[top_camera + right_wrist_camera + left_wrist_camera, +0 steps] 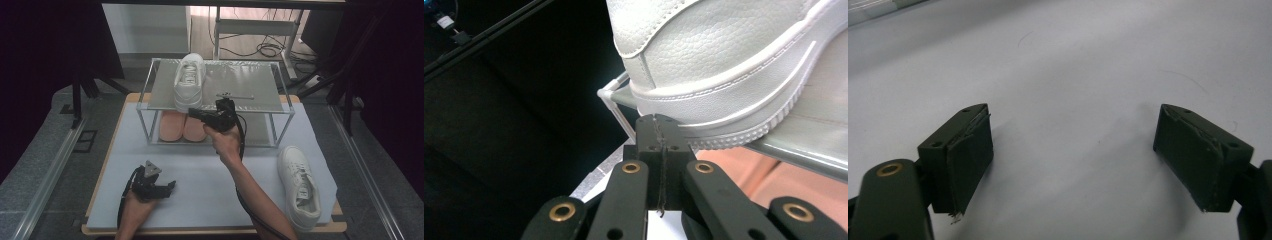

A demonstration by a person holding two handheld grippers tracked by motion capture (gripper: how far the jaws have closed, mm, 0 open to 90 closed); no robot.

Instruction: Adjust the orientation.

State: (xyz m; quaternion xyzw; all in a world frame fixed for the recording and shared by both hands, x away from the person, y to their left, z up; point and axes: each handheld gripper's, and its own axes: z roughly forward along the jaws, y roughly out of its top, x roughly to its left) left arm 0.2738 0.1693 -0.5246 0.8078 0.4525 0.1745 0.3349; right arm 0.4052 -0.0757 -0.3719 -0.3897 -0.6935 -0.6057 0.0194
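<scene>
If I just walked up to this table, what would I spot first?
Probably the white sneaker on the top shelf of the little metal shoe rack, with the right tool at its heel, jaws pressed shut. Its twin, the second white sneaker, lies on the table by the right edge. The left tool sits low near the front, jaws wide open over bare tabletop.

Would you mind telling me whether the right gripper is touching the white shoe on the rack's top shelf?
Touching. In the right gripper view, the shut tips of the right gripper press against the sole edge of the white shoe on the rack's top shelf, no gap visible.
</scene>
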